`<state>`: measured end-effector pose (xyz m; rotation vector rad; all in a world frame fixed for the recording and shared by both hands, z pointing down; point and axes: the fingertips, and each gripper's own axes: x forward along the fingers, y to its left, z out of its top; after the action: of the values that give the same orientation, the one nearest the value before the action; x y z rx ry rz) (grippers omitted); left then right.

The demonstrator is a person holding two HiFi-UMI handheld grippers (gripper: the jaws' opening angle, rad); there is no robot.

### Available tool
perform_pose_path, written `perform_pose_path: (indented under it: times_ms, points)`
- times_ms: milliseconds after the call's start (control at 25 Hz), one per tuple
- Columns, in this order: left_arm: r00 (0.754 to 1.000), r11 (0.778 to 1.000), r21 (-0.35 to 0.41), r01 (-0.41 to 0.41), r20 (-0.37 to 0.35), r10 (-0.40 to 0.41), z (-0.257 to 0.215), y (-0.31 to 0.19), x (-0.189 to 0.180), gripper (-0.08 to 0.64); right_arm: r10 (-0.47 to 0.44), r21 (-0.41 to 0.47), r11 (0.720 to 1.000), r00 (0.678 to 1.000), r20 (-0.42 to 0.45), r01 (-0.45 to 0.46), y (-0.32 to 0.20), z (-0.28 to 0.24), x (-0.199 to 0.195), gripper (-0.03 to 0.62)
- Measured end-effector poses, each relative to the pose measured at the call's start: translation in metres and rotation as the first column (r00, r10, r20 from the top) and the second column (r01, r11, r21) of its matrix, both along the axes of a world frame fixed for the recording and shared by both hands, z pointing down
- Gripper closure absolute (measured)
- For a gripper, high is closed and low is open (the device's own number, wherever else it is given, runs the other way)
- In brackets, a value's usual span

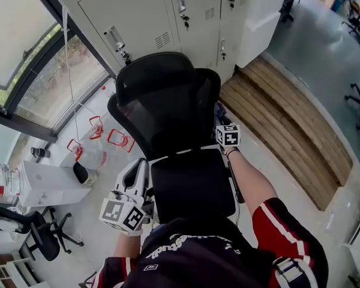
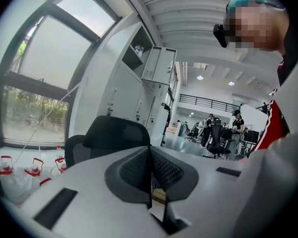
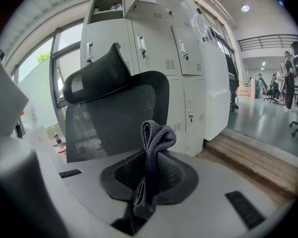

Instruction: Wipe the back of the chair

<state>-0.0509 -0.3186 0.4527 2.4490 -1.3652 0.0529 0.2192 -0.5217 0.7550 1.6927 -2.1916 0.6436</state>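
A black mesh office chair (image 1: 162,101) stands in front of me with its back toward the lockers and its seat (image 1: 192,185) below me. My right gripper (image 1: 219,116) is by the right edge of the chair back, shut on a folded grey cloth (image 3: 155,142). In the right gripper view the chair back (image 3: 114,118) and headrest (image 3: 97,78) rise just behind the cloth, apart from it. My left gripper (image 1: 139,168) sits low at the seat's left side. In its own view the left gripper (image 2: 150,152) is shut with nothing in it, the chair (image 2: 111,135) beyond.
Grey lockers (image 1: 168,11) stand behind the chair. A wooden platform (image 1: 288,131) lies to the right. Water jugs with red handles (image 1: 99,134) sit on the floor by the window (image 1: 42,71). A white box (image 1: 45,185) and another office chair (image 1: 39,236) are at the left.
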Motion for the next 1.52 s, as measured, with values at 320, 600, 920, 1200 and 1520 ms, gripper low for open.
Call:
perform_pose_path:
  times_ms: [320,600,920,1200,1520]
  points:
    - [1.0,1.0,-0.009,0.015,0.018,-0.015,0.001,0.02,-0.016,0.529,-0.014,-0.019,1.0,0.998,-0.053,0.013,0.008,0.021,-0.01,0.529]
    - [0.999,0.999,-0.003,0.037,0.013,-0.037,0.003,0.038,-0.032,0.529,-0.025,-0.01,1.0,0.997,-0.07,0.025,0.004,0.019,-0.027,0.529]
    - [0.996,0.996,-0.008,0.089,0.018,-0.089,0.006,0.062,-0.068,0.529,-0.071,-0.023,0.997,0.994,-0.087,0.07,0.004,0.019,-0.068,0.529]
    - [0.992,0.992,-0.012,0.123,0.007,-0.123,0.007,0.07,-0.103,0.529,-0.127,-0.023,0.992,0.987,-0.097,0.125,0.005,0.017,-0.125,0.529]
    - [0.992,0.992,0.004,0.125,0.012,-0.125,0.003,0.051,-0.143,0.529,-0.183,-0.019,0.983,0.979,-0.089,0.182,0.001,0.013,-0.193,0.529]
